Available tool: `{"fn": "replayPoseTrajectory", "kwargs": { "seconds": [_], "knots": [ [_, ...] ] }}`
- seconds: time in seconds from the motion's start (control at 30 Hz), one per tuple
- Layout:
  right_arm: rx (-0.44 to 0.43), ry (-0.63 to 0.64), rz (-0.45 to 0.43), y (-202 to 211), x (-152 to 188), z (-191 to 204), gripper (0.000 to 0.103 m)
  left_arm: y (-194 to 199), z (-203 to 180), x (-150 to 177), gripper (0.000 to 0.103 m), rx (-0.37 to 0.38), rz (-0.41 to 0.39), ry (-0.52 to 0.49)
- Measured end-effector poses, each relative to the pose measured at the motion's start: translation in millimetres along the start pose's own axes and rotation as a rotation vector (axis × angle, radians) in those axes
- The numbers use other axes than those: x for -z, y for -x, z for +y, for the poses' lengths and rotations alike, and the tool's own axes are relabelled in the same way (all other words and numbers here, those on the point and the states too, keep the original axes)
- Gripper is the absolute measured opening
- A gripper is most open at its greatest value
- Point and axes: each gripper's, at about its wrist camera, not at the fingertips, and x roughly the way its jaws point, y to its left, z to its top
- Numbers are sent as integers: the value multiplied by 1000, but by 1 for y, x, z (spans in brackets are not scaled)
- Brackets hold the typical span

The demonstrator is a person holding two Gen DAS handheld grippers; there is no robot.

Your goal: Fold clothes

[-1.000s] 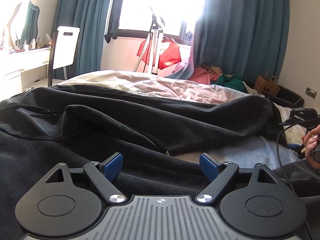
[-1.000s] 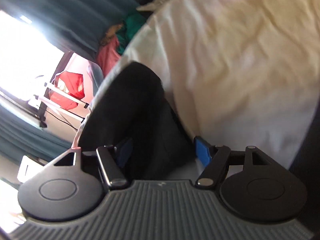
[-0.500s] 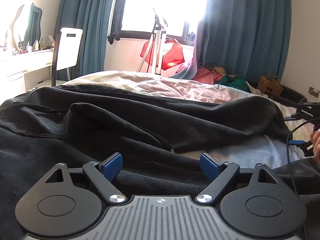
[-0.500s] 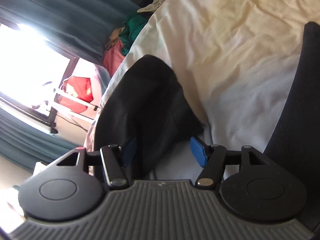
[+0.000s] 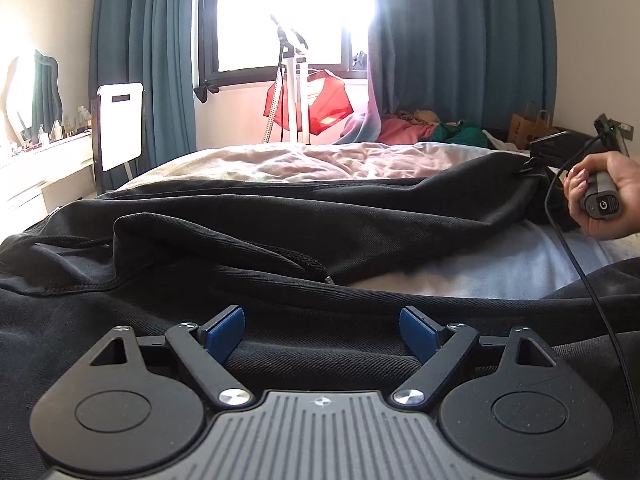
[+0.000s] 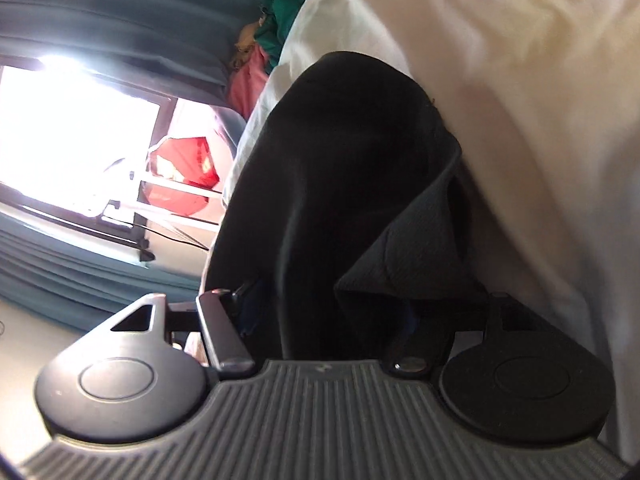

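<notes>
A black garment (image 5: 280, 232) lies spread in long folds across the bed sheet (image 5: 320, 160). My left gripper (image 5: 320, 328) hovers open just above its near part, blue pads wide apart with nothing pinched. At the far right, a hand (image 5: 608, 196) holds my right gripper (image 5: 538, 160) at the garment's end, which rises toward it. In the right wrist view the black garment (image 6: 340, 160) bunches between the closing jaws of my right gripper (image 6: 332, 308). A ribbed fold hides the pads.
A white chair (image 5: 120, 124) and a dressing table (image 5: 44, 156) stand at the left. Teal curtains frame the window, where a red cloth (image 5: 316, 100) hangs on a stand. A clothes pile (image 5: 420, 130) and a paper bag (image 5: 528, 124) lie beyond the bed. A black cable (image 5: 580, 264) trails down at the right.
The right gripper has moved onto the garment's end and its jaws have narrowed around the fabric. In the left wrist view the hand sits higher and the garment's end is raised. The left gripper stays open.
</notes>
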Motion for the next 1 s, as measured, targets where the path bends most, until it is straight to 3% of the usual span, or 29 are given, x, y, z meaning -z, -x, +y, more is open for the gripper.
{"fn": "replayPoseTrajectory", "kwargs": {
  "seconds": [0.07, 0.1, 0.33, 0.43, 0.53, 0.63, 0.73, 0.8, 0.87, 0.93, 1.0],
  "knots": [
    [66, 101, -6, 2, -3, 17, 18, -2, 2, 0, 87, 8, 2, 11],
    [63, 142, -17, 6, -5, 23, 14, -2, 3, 0, 87, 12, 2, 18],
    [-26, 290, -190, 82, -10, 37, 10, 15, 10, -4, 86, 66, -53, 51],
    [35, 289, -238, 101, -17, 11, 10, 27, 7, -6, 86, 98, -76, 40],
    [104, 211, -229, 110, -19, -37, 10, 39, 2, -7, 86, 111, -96, 12],
    [96, 62, -160, 119, -13, -85, 17, 45, -1, -8, 87, 123, -101, -2],
    [66, 25, -166, 141, -3, -106, 37, 45, -2, -8, 87, 133, -90, 6],
    [85, 51, -210, 163, 4, -109, 58, 43, -4, -6, 87, 133, -77, 2],
    [127, 87, -291, 185, 3, -104, 58, 39, -8, -4, 87, 126, -63, -17],
    [111, 115, -364, 200, -1, -96, 58, 35, -14, 0, 87, 111, -52, -50],
    [61, 168, -351, 196, -9, -84, 58, 31, -16, 2, 87, 103, -40, -61]
  ]
}}
